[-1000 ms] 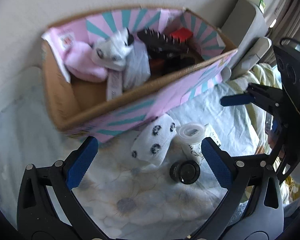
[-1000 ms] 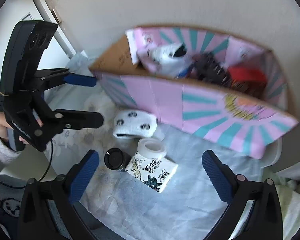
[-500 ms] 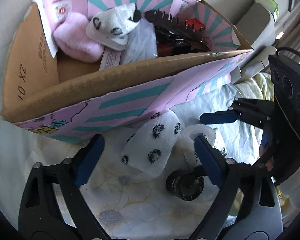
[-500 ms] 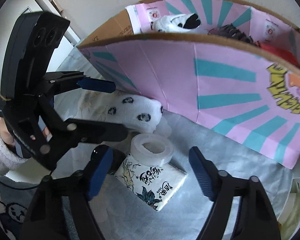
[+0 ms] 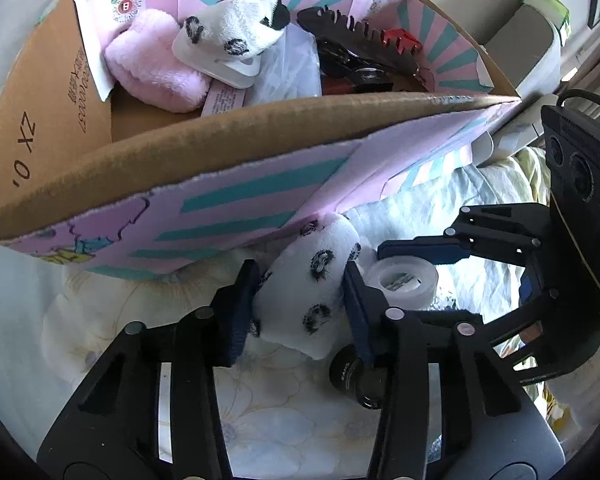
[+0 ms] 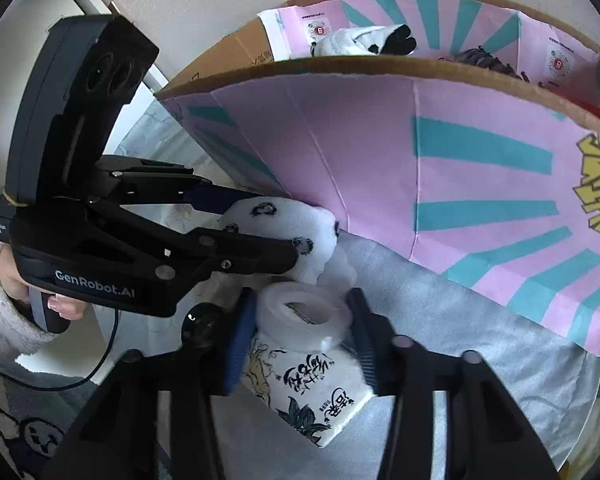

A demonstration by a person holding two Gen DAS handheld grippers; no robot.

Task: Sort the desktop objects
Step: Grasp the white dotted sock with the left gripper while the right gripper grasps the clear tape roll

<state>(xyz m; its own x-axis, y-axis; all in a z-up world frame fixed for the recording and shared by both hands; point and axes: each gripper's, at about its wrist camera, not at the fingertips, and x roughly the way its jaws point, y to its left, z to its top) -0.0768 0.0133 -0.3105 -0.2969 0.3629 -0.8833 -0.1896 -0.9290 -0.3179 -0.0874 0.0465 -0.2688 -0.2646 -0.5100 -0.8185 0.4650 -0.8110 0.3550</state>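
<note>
Your left gripper [image 5: 300, 304] had just been closing, and its blue fingers [image 5: 356, 312] pressed both sides of a soft white plush slipper with black spots [image 5: 312, 292], which lay between them on the pale floral bedsheet [image 5: 260, 400]. The slipper's far end touched the front wall of the pink-and-teal striped cardboard box [image 5: 236, 208], just beyond the fingertips.

Your right gripper [image 6: 300, 340] had also been closing. Its fingers [image 6: 236, 344] clamped a clear roll of tape [image 6: 304, 316] that sat on a white tissue packet printed with black characters [image 6: 320, 396].

A small black round lens-like object [image 5: 356, 376] lay beside the left gripper's right finger.

Inside the box, past both sets of fingers, rested a matching spotted slipper [image 5: 232, 44], a fluffy pink item [image 5: 152, 64] and a black toothed hair clip [image 5: 356, 40]. Gripping both things at once, close to the box, likely set up one short lift over the wall for each.
</note>
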